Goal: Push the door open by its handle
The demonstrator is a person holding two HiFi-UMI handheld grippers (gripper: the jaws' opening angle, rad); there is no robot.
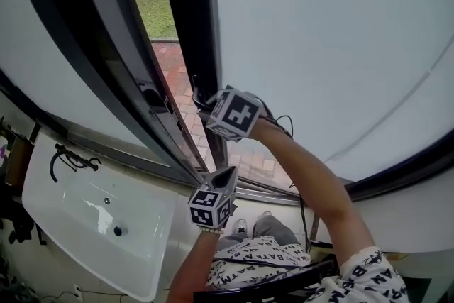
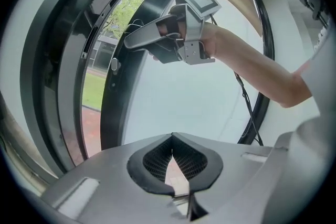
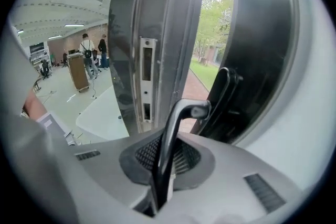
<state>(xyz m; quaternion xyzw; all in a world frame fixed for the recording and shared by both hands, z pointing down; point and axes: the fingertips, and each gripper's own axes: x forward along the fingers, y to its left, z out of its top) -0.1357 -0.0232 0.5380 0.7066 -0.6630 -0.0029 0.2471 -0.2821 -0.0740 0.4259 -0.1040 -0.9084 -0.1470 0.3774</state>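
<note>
The handle [image 3: 181, 113] is standing between the jaws of the right hand-held gripper [image 1: 206, 108], at the edge of the door [image 1: 319, 46]. The left hand-held gripper [image 1: 228, 177] is hanging below it. A sink [image 1: 64, 202] is sitting far left. Bricks [image 1: 174, 74] are lying outside

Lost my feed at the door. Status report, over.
Right gripper shut on door handle. Left gripper shut, empty, held low. Door ajar; nothing seen blocking on brick path outside.
</note>
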